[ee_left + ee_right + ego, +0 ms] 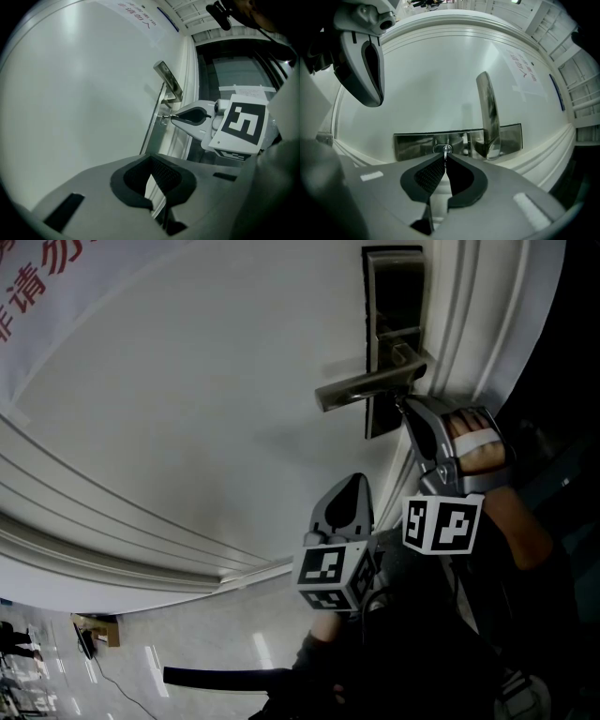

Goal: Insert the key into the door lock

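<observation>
The steel lock plate (394,306) with its lever handle (367,386) sits on the white door (187,399). My right gripper (405,407) is pressed up to the plate below the lever, shut on a small metal key (446,153). The key's tip is at the round keyhole (442,148) in the plate (412,145); how deep it sits is hidden by the jaws. From the side, the left gripper view shows the key (166,116) between the right gripper (174,117) and the plate's edge. My left gripper (355,480) hangs back from the door, shut and holding nothing.
The lever (488,112) juts out just right of the keyhole. Raised door mouldings (122,531) run below the lock, and the frame (487,324) is right beside the plate. A printed notice (56,287) hangs on the door. The left gripper (363,61) is at the upper left of the right gripper view.
</observation>
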`<state>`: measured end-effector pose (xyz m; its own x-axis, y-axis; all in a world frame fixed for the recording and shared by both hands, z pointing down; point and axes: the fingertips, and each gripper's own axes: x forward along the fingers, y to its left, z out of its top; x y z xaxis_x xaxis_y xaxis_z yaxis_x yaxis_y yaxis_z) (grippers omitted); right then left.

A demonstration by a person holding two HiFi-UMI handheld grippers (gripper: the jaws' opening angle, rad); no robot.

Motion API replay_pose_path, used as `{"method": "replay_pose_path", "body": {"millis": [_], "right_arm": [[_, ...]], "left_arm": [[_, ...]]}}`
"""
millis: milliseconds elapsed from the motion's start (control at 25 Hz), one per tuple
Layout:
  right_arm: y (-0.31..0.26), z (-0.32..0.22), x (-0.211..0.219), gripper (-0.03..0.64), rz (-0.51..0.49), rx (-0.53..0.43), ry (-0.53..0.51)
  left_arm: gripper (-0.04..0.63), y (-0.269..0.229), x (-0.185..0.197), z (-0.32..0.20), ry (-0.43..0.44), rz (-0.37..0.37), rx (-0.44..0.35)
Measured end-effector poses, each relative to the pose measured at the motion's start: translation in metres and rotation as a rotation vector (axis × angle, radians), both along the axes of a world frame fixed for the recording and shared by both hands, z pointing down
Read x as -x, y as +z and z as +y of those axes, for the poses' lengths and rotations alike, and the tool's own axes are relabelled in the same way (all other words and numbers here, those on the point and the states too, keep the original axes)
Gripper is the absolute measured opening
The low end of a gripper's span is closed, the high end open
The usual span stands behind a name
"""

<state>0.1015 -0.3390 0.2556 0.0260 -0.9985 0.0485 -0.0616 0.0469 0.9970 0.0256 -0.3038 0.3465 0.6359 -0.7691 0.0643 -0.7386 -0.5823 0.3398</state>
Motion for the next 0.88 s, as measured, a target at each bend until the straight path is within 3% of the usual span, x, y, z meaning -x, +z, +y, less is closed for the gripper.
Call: {"method": "replay_pose_path", "body": {"millis": [880], "right_arm": [[0.0004, -0.0005, -0.0006, 0.012, 0.003, -0.001, 0.007]], "left_arm": [[0.0, -0.005, 0.0008, 0.001, 0.012, 0.005, -0.016]]}}
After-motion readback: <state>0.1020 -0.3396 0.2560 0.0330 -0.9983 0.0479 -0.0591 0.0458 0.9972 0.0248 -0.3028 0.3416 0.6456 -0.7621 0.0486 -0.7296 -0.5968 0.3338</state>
